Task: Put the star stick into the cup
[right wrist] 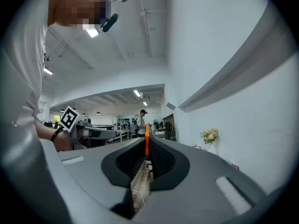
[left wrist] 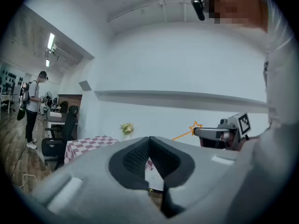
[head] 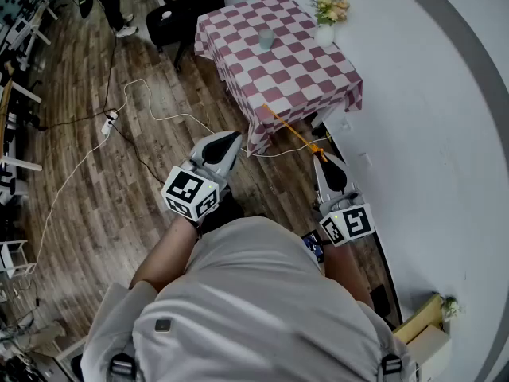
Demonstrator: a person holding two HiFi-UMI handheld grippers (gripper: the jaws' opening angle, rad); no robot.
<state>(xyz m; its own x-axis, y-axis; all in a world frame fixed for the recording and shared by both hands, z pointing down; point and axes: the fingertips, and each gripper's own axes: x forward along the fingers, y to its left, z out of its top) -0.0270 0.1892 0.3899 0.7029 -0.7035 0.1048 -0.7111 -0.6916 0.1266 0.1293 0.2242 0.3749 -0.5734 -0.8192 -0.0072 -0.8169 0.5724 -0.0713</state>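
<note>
**A:** Where's the thin orange star stick at this moment?

**B:** In the right gripper. Its jaws are pressed together on the stick, right by the star as far as the left gripper view shows. The plain shaft juts forward in the air toward the desk with the maroon-and-white checked cloth.

**A:** Why grip it at that end?

**B:** My guess is that it leaves the bare shaft free to go into the cup first, with the star left on top.

**A:** And the small pale blue-grey cup?

**B:** It stands upright on the far half of the desk, well apart from the stick. The person is standing off from the desk on the wooden floor, so I'd say the task is only at the carrying stage.

**A:** What about the left gripper?

**B:** Its jaws are closed with nothing between them. It is held up beside the right gripper, probably just kept out of the way, though it could steady the cup later.

**A:** Anything to mind?

**B:** The white vase of flowers sits near the cup at the far corner by the wall. A long shaft swung in carelessly could clip it.
</note>
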